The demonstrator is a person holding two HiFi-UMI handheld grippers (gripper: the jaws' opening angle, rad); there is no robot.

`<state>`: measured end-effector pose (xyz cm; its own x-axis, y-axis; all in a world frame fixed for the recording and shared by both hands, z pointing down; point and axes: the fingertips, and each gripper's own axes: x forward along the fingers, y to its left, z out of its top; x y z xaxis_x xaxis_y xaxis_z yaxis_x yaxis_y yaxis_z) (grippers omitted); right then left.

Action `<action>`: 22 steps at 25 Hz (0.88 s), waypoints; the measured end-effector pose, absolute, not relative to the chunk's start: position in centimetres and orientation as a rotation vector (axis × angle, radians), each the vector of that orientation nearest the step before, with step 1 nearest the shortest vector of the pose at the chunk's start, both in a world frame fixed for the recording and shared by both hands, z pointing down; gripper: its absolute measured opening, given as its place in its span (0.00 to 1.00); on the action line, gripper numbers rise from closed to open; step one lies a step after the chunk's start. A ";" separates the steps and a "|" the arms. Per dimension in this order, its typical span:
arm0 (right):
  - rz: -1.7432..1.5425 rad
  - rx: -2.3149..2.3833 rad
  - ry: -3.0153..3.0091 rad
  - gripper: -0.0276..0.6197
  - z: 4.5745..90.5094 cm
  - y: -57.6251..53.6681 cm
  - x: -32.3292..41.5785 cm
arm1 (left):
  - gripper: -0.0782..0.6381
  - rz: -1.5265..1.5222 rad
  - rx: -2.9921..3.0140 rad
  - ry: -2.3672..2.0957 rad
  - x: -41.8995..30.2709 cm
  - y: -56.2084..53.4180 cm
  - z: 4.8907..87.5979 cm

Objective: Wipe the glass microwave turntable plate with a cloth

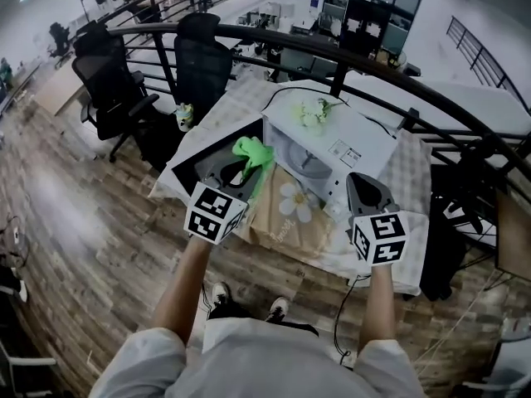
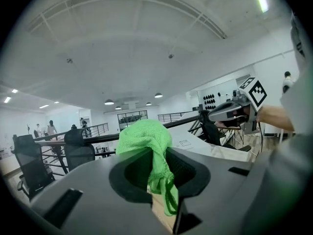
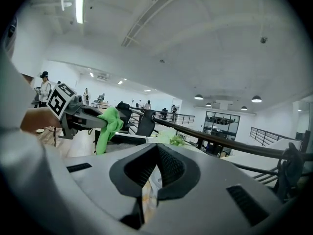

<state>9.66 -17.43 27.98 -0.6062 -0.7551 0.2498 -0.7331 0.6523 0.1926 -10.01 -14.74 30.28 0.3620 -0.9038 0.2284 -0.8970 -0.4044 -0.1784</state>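
Your left claw (image 1: 241,169) is clenched on a green cloth (image 1: 253,152). Your right claw (image 1: 366,186) is closed on nothing. The glass turntable plate (image 1: 309,166) lies ahead, between both claws, inside the open microwave (image 1: 353,143). Best to press the cloth flat and wipe in circles.

Centre of frame: white microwave (image 1: 353,143) on a table with a checked cloth (image 1: 417,172), door (image 1: 209,162) swung open to the left. Small bunch of pale green flowers (image 1: 314,113) on the microwave's top, toward the back. Brown paper bag with a daisy print (image 1: 292,212) lies just in front of the microwave. Cup (image 1: 184,116) at the table's left edge. Upper left: two black office chairs (image 1: 112,89) (image 1: 203,60). Curved black railing (image 1: 348,52) runs behind the table. Dark shelving (image 1: 373,7) at upper right. Wood plank floor (image 1: 83,222); black cable (image 1: 340,322) trails down at lower centre.
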 end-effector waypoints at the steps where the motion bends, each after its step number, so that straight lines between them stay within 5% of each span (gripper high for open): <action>1: -0.091 1.202 -2.558 0.06 28.4 -17.9 9.4 | 0.23 -0.469 -2.589 1.684 -10.2 -15.7 31.0; 22: 0.107 1.626 -2.249 0.05 38.9 -24.7 7.8 | 0.24 -0.705 -2.803 1.585 -12.8 -33.3 49.0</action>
<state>7.76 -24.71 38.88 -0.2717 -0.9033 0.3320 -0.9307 0.3344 0.1481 -12.81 -33.28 49.02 0.4496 -0.7799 0.4355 -0.8457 -0.5285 -0.0734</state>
